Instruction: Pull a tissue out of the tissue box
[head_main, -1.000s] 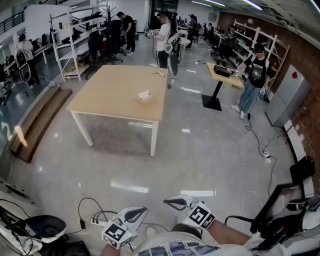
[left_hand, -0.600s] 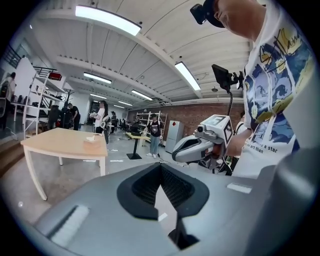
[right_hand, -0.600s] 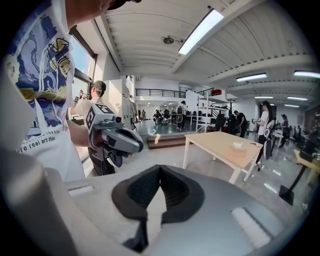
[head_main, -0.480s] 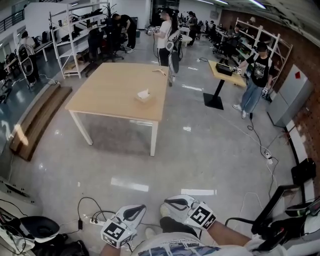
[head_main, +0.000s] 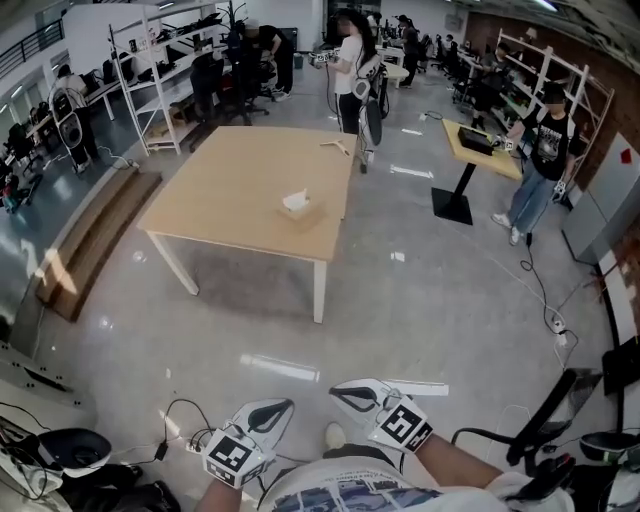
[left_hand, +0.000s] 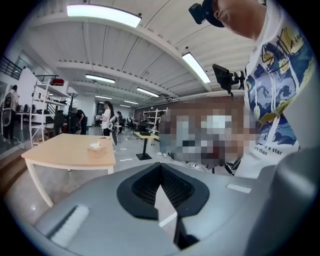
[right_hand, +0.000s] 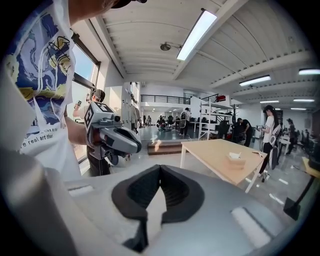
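Note:
A tan tissue box (head_main: 301, 208) with a white tissue sticking out of its top stands near the right edge of a light wooden table (head_main: 230, 185), far ahead across the floor. My left gripper (head_main: 286, 406) and right gripper (head_main: 334, 400) are held low, close to my body, both shut and empty. In the left gripper view the box (left_hand: 97, 148) sits small on the table (left_hand: 65, 150), far beyond the shut left gripper (left_hand: 160, 165). The right gripper view shows the box (right_hand: 235, 158) on the table (right_hand: 215, 152) past the shut right gripper (right_hand: 160, 168), with the left gripper (right_hand: 114, 137) alongside.
Polished grey floor lies between me and the table. A power strip with cables (head_main: 190, 440) lies by my feet, a chair base (head_main: 70, 450) at bottom left. People stand beyond the table near a small pedestal table (head_main: 470, 150). Shelving (head_main: 160, 60) and a wooden bench (head_main: 90, 240) line the left.
The table and tissue box have grown larger and dropped lower in the head view. Both grippers have travelled forward with me, still shut.

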